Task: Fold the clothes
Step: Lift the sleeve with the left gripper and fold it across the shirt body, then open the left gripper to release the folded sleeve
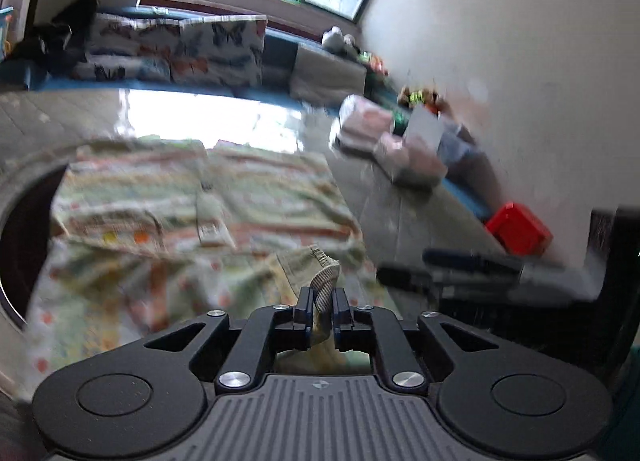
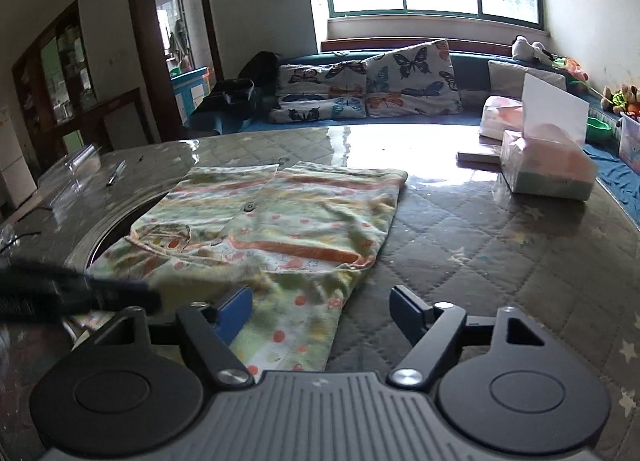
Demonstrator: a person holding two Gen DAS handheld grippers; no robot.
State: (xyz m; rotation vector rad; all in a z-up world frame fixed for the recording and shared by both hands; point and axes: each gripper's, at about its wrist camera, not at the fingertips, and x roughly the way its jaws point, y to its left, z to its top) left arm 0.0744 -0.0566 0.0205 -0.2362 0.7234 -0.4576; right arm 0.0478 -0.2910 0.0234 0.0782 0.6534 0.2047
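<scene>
Left wrist view. Living room: bright window, blue bench with butterfly-print cushions [image 1: 176, 49], glossy quilted dark worktop [image 1: 248, 117]. Item: pale green button-front shirt with orange stripes and dots, thin cotton [image 1: 192, 213], spread across the worktop's middle, blurred by motion. Left gripper [image 1: 322, 303]: fingers pressed together on a ribbed hem or cuff edge of the shirt, which stands up between them; gripper level, low over the near edge, facing the window. Handling, judged: light, limp, will drape and drag; thin edge may slip out of a shallow pinch.

Right wrist view. Same worktop [image 2: 480, 229]; clear-wrapped tissue packs [image 2: 548, 165] at its far right corner. Shirt [image 2: 280, 221] lies front-up, a near portion trailing to the near edge under the gripper. Right gripper [image 2: 320, 313]: fingers spread wide, holding nothing, low over that near portion. Best hold, judged: seams, hem corners or cuffs, pinched deep.
</scene>
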